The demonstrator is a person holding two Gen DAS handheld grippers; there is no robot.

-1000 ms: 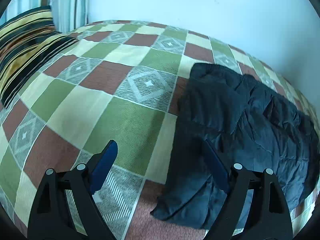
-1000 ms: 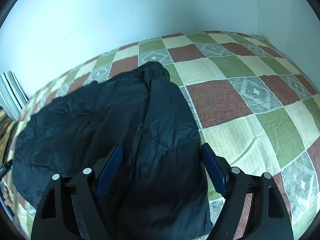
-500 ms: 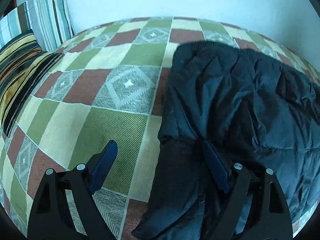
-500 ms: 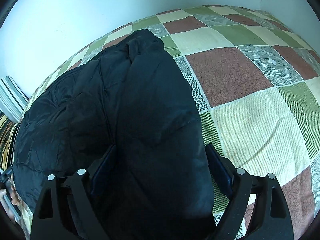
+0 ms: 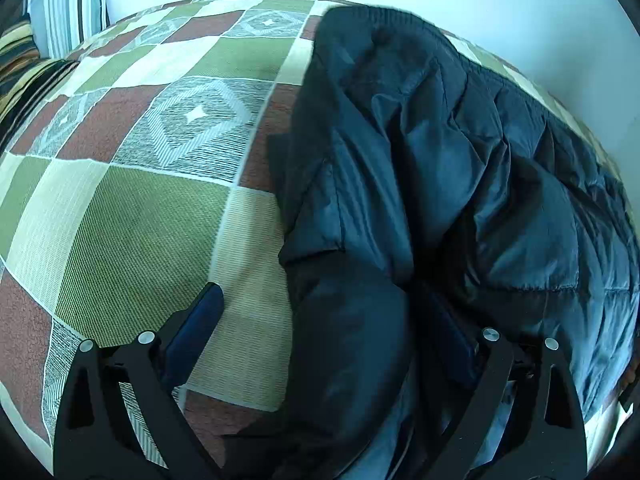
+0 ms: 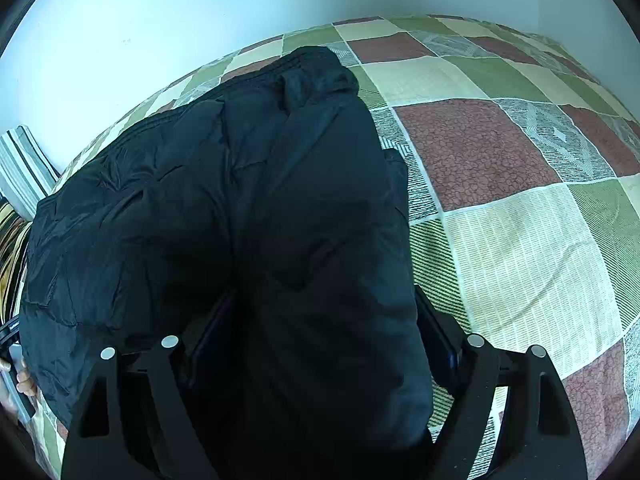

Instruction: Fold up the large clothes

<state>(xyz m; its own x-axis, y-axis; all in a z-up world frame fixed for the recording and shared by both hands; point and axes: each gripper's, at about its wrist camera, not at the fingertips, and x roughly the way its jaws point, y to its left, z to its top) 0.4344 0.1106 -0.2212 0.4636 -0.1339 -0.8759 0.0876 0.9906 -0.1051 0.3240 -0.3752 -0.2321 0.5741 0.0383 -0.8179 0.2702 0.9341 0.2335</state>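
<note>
The left gripper (image 5: 324,320) stands wide, and its jaws have just been opening further. Its left pad (image 5: 196,332) hangs over bare bedspread, clear of cloth; its right pad (image 5: 452,340) sits low in a dark fold of the jacket (image 5: 400,184), and the near left sleeve end bulges up between the two without being pinched. The right gripper (image 6: 324,336) is also spread wide, its jaws having just eased a little closer. A thick roll of the jacket fills the gap between its pads; whether the pads press on the cloth cannot be told, as both are half buried in black fabric.

Outward from the left gripper, the jacket's left edge runs up and away as an uneven line, and to its left the checked bedspread (image 5: 132,216) lies flat and bare as far as the striped pillows (image 5: 36,52) at the head. Outward from the right gripper, the jacket's right edge falls away sharply, and beyond it the bedspread spreads open to the far corner where the two walls meet. The pale wall (image 6: 160,20) runs just behind the jacket's far end.

The jacket is a dark, puffy, quilted garment, lying lengthwise across the bed between the two grippers. Its sides are heaped toward the middle in soft ridges, with a ribbed band at the far end. In the right wrist view, a hand (image 6: 16,376) shows at the far left rim.
</note>
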